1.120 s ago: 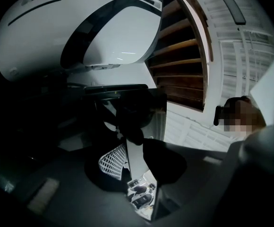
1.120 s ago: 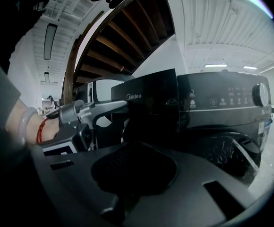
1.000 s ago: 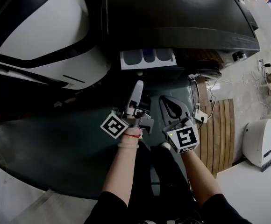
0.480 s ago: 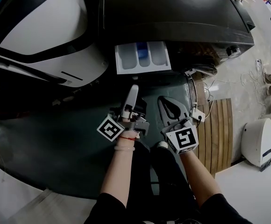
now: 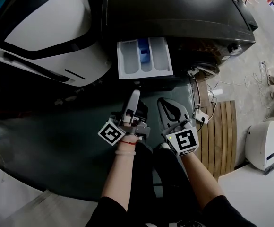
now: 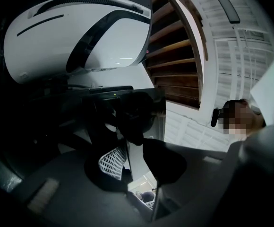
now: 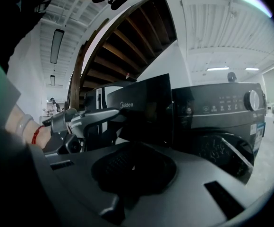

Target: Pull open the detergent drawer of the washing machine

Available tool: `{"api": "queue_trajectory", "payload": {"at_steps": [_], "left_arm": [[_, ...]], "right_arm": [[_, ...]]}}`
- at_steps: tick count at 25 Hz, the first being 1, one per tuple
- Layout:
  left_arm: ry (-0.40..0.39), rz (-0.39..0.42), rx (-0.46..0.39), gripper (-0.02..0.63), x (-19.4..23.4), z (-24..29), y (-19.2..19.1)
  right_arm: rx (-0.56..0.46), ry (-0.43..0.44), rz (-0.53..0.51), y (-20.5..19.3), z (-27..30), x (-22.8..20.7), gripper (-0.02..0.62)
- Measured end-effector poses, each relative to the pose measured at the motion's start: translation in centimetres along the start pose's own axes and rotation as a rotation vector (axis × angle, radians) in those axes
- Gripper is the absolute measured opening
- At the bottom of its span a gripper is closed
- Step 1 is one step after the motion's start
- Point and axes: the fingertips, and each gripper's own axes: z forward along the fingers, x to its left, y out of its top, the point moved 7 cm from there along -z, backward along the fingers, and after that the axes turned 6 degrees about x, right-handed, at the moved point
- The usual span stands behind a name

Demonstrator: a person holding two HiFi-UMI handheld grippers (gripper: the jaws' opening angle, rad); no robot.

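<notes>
The dark washing machine [image 5: 175, 8] fills the top of the head view. Its white detergent drawer [image 5: 144, 58] stands pulled out, showing several compartments, one with blue inside. My left gripper [image 5: 135, 92] points up at the drawer's dark front panel [image 7: 141, 110] and is shut on its lower edge; in the left gripper view [image 6: 130, 162] a thin edge sits between the dark pads. My right gripper [image 5: 161, 100] hangs just right of the left one, short of the machine, with its fingertips together and nothing in them [image 7: 134, 167].
A white appliance [image 5: 47, 37] with a black band stands against the washer's left side. A wooden slatted mat [image 5: 224, 131], a white plug block with cables [image 5: 201, 115] and a small white unit [image 5: 262, 143] lie on the floor at right. The washer's dial [image 7: 253, 100] sits at its right.
The drawer has slid further out of the machine toward me as my left gripper drew back with it. My right gripper drifted back slightly alongside.
</notes>
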Motion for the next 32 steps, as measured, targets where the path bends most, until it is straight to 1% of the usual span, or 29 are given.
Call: {"api": "queue_trajectory", "payload": {"at_steps": [7, 14, 25, 29, 32], "left_arm": [[-0.009, 0.002, 0.001, 0.115, -0.6, -1.3, -0.9], [-0.009, 0.010, -0.011, 0.106, -0.9, -1.4, -0.9], [-0.022, 0.011, -0.017, 0.107, -0.3, -1.6, -1.1], [-0.019, 0.039, -0.009, 0.107, -0.2, -1.7, -1.1], [0.027, 0.083, 0.022, 0.106, 0.4, -2.6, -1.4]], "right_arm": [[0.001, 0.021, -0.020, -0.4, -1.0, 0.6, 0.011], [-0.001, 0.028, -0.015, -1.0, -1.7, 1.0, 0.011], [-0.005, 0.027, -0.006, -1.3, -1.9, 0.5, 0.011], [-0.009, 0.027, -0.004, -1.2, -1.8, 0.3, 0.011], [-0.007, 0.028, -0.011, -1.1, -1.9, 0.1, 0.012]]}}
